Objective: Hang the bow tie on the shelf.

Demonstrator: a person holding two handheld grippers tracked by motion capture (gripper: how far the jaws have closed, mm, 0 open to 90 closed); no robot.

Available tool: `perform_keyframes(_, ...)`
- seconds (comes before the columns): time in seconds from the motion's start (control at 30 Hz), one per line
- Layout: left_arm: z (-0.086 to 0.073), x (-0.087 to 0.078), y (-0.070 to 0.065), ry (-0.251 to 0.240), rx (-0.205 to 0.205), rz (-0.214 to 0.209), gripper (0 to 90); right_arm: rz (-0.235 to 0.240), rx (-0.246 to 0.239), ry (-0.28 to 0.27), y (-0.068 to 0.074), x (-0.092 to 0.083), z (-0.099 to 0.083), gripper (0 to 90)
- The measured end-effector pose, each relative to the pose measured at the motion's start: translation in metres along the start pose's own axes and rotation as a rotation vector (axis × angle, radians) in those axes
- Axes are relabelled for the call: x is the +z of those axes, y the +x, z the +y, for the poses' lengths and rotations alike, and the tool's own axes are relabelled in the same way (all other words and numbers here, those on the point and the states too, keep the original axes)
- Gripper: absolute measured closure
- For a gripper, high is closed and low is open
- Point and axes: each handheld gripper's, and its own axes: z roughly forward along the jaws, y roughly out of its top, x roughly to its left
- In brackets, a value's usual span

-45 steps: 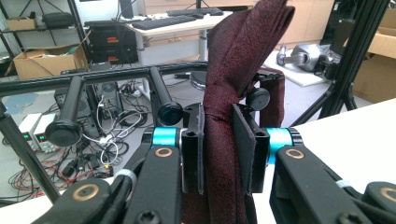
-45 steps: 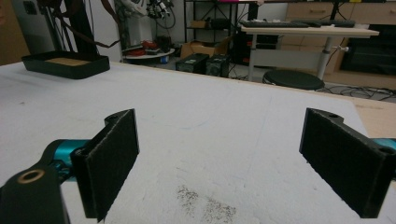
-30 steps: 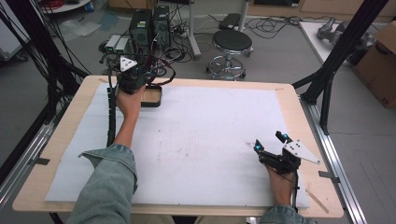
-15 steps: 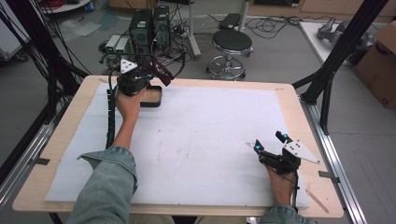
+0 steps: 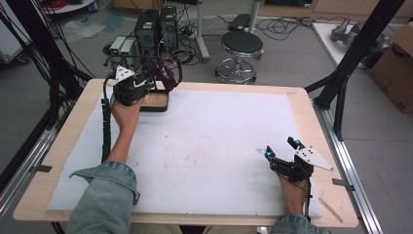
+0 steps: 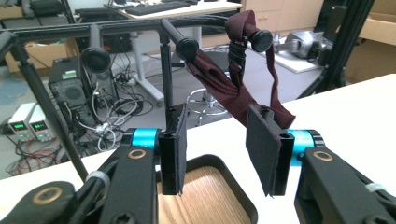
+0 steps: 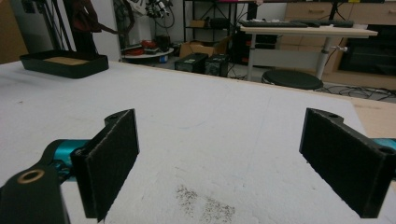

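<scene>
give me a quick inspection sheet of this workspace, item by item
surface: white sheet on a wooden table, faint grey smudges
job's things: dark red strap hung on the peg rack over the black tray
clutter: nothing seen
grippers: left gripper jaws just opening, strap behind them, not pinched; right gripper open, resting on the sheet
cables: one along the left forearm
surroundings: stool, computer towers, cardboard box

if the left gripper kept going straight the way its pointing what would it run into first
Probably the dark red strap hanging from the black rack's pegs. It sits just ahead of the left gripper, whose jaws have just been opening with nothing between them. Depth is hard to judge; the rack's upright post is also close.
</scene>
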Motion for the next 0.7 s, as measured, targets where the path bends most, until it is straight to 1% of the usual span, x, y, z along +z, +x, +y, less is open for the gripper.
perform_keyframes(0.13,0.002,-0.012,0.000,-0.009,0.012,-0.011,56.5,0.000,-0.002,-0.002,0.000,0.000,0.000,10.9)
perform_keyframes(0.23,0.004,-0.022,0.000,-0.017,0.026,-0.016,54.9,0.000,-0.002,-0.001,0.000,0.000,0.000,10.9)
perform_keyframes(0.27,0.005,-0.026,0.000,-0.017,0.038,-0.018,54.1,0.000,-0.004,-0.002,0.000,0.000,0.000,10.9)
perform_keyframes(0.4,0.005,-0.037,-0.001,-0.023,0.036,-0.050,50.6,-0.001,0.001,0.001,0.000,0.000,0.000,10.9)
perform_keyframes(0.47,0.005,-0.043,-0.003,-0.024,0.047,-0.059,49.7,-0.002,0.002,0.000,0.000,0.000,0.000,10.9)
perform_keyframes(0.57,0.005,-0.053,-0.006,-0.040,0.053,-0.076,48.1,-0.003,0.000,-0.001,0.000,0.000,0.000,11.0)
perform_keyframes(0.63,0.005,-0.059,-0.008,-0.046,0.060,-0.082,46.2,-0.004,0.002,0.001,0.000,0.000,0.000,10.9)
perform_keyframes(0.7,0.004,-0.066,-0.011,-0.050,0.078,-0.078,43.5,-0.004,0.005,0.005,0.000,0.000,0.000,11.0)
